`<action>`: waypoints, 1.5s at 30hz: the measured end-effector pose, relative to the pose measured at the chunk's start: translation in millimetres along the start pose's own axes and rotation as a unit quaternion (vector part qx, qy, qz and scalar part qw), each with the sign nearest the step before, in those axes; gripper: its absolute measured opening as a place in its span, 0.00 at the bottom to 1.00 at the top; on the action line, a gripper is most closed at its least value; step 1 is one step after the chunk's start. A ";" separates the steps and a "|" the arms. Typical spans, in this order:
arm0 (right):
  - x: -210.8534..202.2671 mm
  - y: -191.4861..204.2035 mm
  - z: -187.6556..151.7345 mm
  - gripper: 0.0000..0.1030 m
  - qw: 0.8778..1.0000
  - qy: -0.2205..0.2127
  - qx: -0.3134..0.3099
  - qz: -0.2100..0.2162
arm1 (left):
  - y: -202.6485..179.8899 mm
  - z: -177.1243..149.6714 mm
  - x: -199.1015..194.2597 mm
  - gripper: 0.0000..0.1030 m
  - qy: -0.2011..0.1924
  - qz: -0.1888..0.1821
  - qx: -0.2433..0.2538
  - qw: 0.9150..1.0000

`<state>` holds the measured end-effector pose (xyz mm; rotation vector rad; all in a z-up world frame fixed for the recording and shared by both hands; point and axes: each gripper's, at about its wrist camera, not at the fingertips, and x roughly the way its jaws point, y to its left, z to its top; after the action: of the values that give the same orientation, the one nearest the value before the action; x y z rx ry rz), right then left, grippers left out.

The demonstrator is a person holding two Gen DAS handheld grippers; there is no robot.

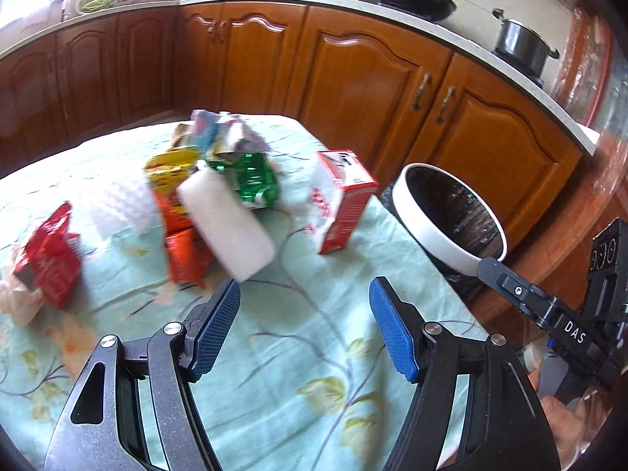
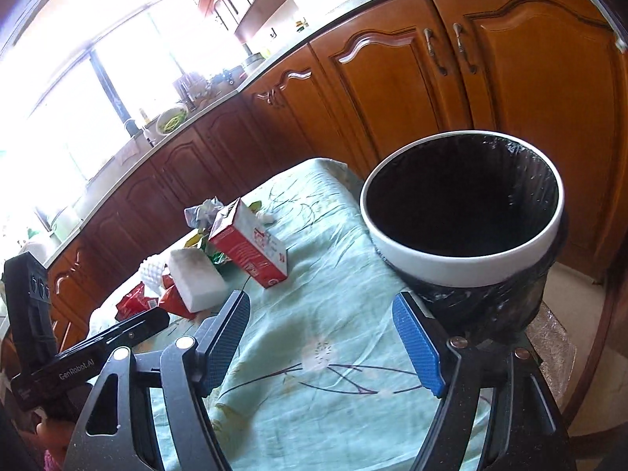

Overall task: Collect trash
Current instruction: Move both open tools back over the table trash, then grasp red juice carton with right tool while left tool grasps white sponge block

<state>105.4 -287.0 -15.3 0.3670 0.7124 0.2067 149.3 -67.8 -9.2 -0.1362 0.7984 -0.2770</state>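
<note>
The left tool [image 1: 304,302], at the bottom of the left wrist frame, has two blue textured pads [image 1: 388,331] on dark speckled linkage arms fastened with silver round-head screws. The right tool [image 2: 322,312], at the bottom of the right wrist frame, is of the same build. At the right edge of the left wrist frame its black housing carries white "DAS" lettering; at lower left of the right wrist frame the left tool's housing reads "GenRobot.AI".

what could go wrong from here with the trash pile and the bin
1. The white foam block leans on the orange wrapper; grabbing one may topple or scatter the pile.
2. The bin stands right at the table's edge, beyond the tablecloth, so a bump from the open right gripper might shove it off.
3. The left gripper is empty; thin wrappers may slip.
</note>
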 end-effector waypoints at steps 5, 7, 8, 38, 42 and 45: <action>9.1 22.9 -4.3 0.75 1.000 0.009 -0.027 0.007 | 26.5 -8.3 -9.9 0.68 -0.005 0.014 -0.020 1.000; 13.4 31.4 -3.6 0.75 0.999 0.009 -0.039 0.009 | 35.0 -8.4 -10.9 0.68 -0.005 0.014 -0.028 1.000; 14.8 34.4 -3.6 0.75 0.999 0.008 -0.043 0.010 | 38.0 -7.8 -11.3 0.68 -0.005 0.013 -0.031 0.999; 80.0 68.0 33.1 0.31 0.991 0.024 -0.128 0.011 | 56.3 54.6 60.3 0.39 0.050 0.029 0.000 0.998; 56.3 57.8 34.2 0.30 0.994 0.011 -0.107 0.013 | 45.7 53.9 50.5 0.34 0.036 0.018 0.010 0.999; 39.3 49.0 34.0 0.30 0.996 0.002 -0.094 0.012 | 34.0 54.3 40.0 0.33 0.024 0.005 0.017 1.000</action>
<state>154.3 -238.8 4.2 0.1966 0.6865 0.2951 221.7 -46.3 -6.7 -0.0944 0.8418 -0.2853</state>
